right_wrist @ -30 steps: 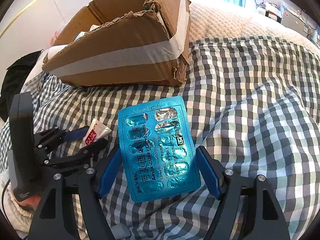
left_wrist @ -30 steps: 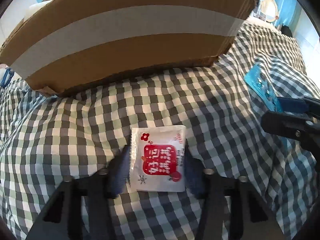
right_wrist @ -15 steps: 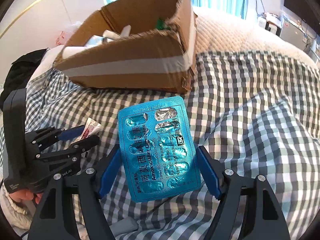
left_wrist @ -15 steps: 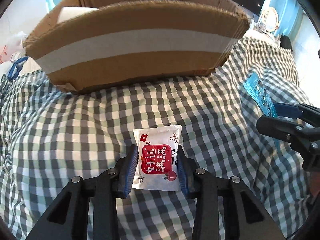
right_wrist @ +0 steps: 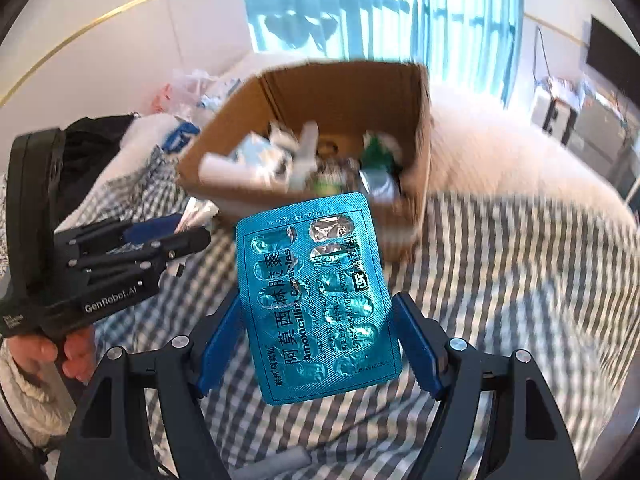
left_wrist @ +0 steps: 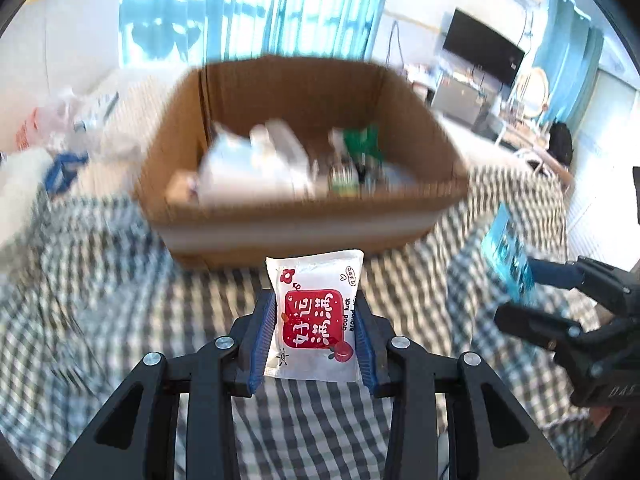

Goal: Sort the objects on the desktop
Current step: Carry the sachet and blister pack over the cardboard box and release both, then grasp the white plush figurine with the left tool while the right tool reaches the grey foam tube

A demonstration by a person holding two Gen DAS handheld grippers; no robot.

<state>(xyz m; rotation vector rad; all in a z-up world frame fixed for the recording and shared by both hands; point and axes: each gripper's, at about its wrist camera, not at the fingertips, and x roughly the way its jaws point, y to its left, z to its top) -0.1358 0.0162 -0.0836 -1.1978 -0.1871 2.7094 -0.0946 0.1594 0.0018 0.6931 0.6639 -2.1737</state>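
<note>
Left gripper [left_wrist: 316, 336] clamps a white-and-red sachet [left_wrist: 316, 320] by its sides; right gripper [right_wrist: 320, 340] pinches a teal pill strip [right_wrist: 316, 304] edge to edge. Both hang short of the cardboard box [left_wrist: 304, 216] at 12 o'clock. Risk: the slick strip, held only by thin edges, may buckle and drop onto the checked bedspread [right_wrist: 500, 280] before clearing the rim. Beyond stand bright curtains [right_wrist: 380, 4] and a dark screen [left_wrist: 482, 52].

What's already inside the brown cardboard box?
The brown cardboard box holds a blurred heap: white packets and wrappers, a green item and a small green-labelled bottle. The box floor and anything under the heap are covered.
</note>
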